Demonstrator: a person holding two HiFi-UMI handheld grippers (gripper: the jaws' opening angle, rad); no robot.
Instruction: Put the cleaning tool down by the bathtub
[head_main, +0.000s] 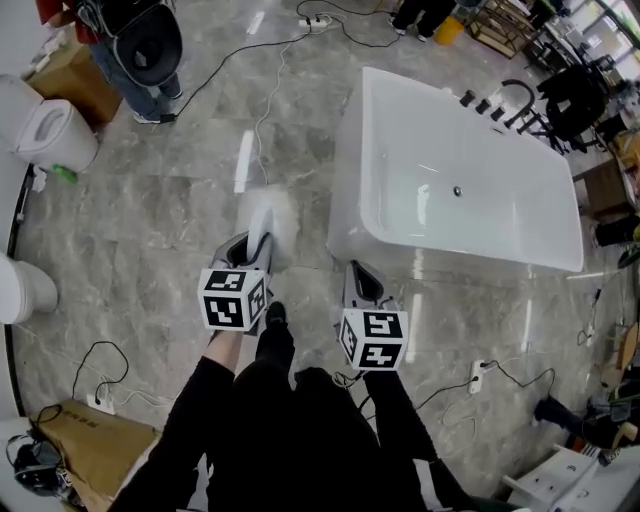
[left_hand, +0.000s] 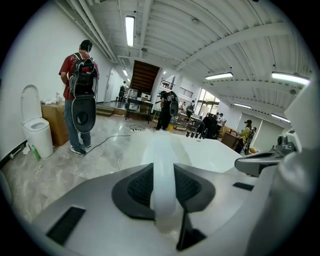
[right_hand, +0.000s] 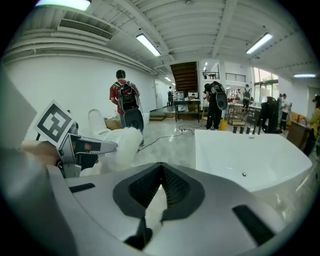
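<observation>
Holding the white cleaning tool (head_main: 266, 212) by its handle in the left gripper (head_main: 256, 250), fluffy head pointing forward, over the grey floor (head_main: 150, 220) near the bathtub (head_main: 372, 232). Carrying nothing in the right gripper (head_main: 362, 277), jaws pressed together, close to the bathtub's near wall.

Two grippers, left gripper (head_main: 252, 248) and right gripper (head_main: 360, 275), one cleaning tool (head_main: 262, 215) in the left gripper, one bathtub (head_main: 455, 190) ahead of the right gripper, two toilets (head_main: 45, 135) well left of the left gripper, two cardboard boxes (head_main: 75, 80) also to its left.
</observation>
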